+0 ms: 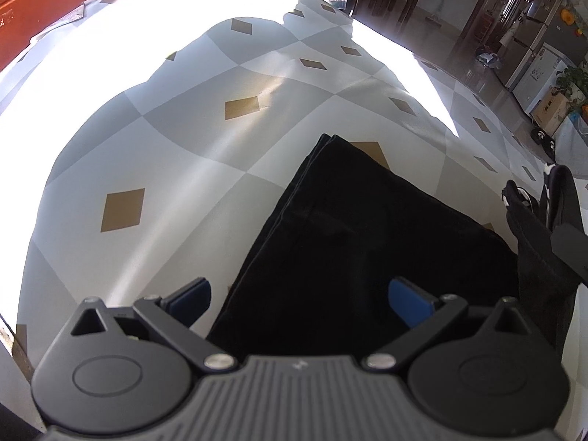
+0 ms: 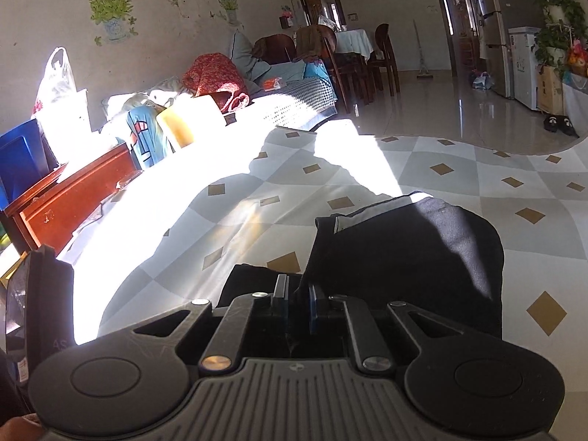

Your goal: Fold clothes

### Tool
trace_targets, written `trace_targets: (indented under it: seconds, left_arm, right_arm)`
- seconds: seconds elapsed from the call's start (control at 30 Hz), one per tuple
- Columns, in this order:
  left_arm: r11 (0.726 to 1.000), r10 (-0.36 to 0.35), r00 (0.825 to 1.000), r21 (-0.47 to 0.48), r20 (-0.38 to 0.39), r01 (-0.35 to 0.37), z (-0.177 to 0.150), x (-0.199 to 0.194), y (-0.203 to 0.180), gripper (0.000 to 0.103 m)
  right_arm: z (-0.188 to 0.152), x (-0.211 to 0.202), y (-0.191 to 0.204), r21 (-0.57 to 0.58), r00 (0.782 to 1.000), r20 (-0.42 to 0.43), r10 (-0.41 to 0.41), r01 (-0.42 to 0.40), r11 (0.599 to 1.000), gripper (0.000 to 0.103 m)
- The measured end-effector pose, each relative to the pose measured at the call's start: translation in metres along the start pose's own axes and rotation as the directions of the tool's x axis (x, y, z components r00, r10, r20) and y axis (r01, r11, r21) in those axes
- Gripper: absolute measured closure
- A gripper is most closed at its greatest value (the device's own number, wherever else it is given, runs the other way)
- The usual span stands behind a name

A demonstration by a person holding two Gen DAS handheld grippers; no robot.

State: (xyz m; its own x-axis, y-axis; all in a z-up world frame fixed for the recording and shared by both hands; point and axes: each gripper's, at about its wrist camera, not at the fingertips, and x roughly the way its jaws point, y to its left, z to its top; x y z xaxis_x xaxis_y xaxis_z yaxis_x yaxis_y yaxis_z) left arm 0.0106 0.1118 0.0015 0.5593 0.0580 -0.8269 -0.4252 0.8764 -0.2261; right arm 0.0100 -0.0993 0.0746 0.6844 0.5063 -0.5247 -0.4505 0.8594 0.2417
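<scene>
Here, in the left wrist view, the left tool (image 1: 299, 299) is hovering with its 2 blue-padded fingers (image 1: 408, 299) standing wide apart, nothing pressing between them. Below it a black garment (image 1: 367, 242), folded into a flat layered shape, is lying on a surface covered by a grey-and-white checked cloth (image 1: 165, 147) with small brown diamonds. The garment's stacked edges are running away from the camera toward a corner near the middle of the frame. One pad is sitting over bare cloth, the other over the dark fabric; whether either is touching cannot be told. At the right edge the right tool (image 1: 558, 220) is showing as a dark shape, with a strip of black fabric hanging under it. Strong sunlight is washing out the far part of the cloth.

In the right wrist view, the right tool (image 2: 296, 303) is holding its 2 fingers (image 2: 281, 290) nearly together, pinching a fold of the black garment (image 2: 404, 253) between the pads. The fabric is rising from the fingers and draping off to the right over the checked cloth (image 2: 459, 191), its upper edge catching the sun. At the lower left, part of the left tool (image 2: 40, 294) is showing. Beyond the surface, a red-brown wooden board (image 2: 73, 198) is standing, with piled bedding and bags behind it.
</scene>
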Motion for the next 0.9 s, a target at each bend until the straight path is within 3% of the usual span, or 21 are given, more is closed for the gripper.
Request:
trace_targets:
  seconds: [0.13, 0.23, 0.43, 0.53, 0.63, 0.77, 0.9]
  left_arm:
    - [0.996, -0.084, 0.996, 0.043, 0.034, 0.082, 0.001, -0.008, -0.012, 0.000]
    - [0.985, -0.171, 0.985, 0.015, 0.016, 0.171, 0.003, -0.011, -0.011, 0.000]
    - [0.939, -0.301, 0.953, -0.187, -0.042, 0.288, 0.014, 0.001, 0.020, 0.000]
    - [0.906, -0.379, 0.924, -0.226, -0.055, 0.358, 0.016, 0.005, 0.022, 0.000]
    - [0.859, -0.481, 0.873, -0.244, -0.086, 0.450, 0.020, 0.010, 0.012, 0.000]
    - [0.816, -0.551, 0.825, -0.287, -0.125, 0.501, 0.027, 0.022, 0.001, 0.000]
    - [0.801, -0.577, 0.803, -0.294, -0.147, 0.521, 0.035, 0.030, -0.009, 0.000]
  right_arm:
    - [0.004, -0.004, 0.001, 0.004, 1.000, 0.004, 0.029, -0.029, 1.000, 0.093]
    - [0.003, -0.002, 0.003, -0.024, 0.999, -0.003, 0.041, -0.041, 0.999, 0.093]
    - [-0.013, 0.007, 0.002, -0.050, 0.998, -0.049, 0.047, -0.049, 0.998, 0.093]
    - [-0.016, 0.008, 0.000, -0.044, 0.997, -0.058, 0.046, -0.048, 0.998, 0.093]
    - [-0.015, 0.005, 0.000, -0.047, 0.998, -0.049, 0.043, -0.045, 0.998, 0.093]
    - [-0.014, 0.001, -0.008, -0.027, 0.998, -0.045, 0.034, -0.035, 0.999, 0.093]
    - [-0.017, -0.002, -0.010, -0.030, 0.998, -0.051, 0.033, -0.034, 0.999, 0.093]
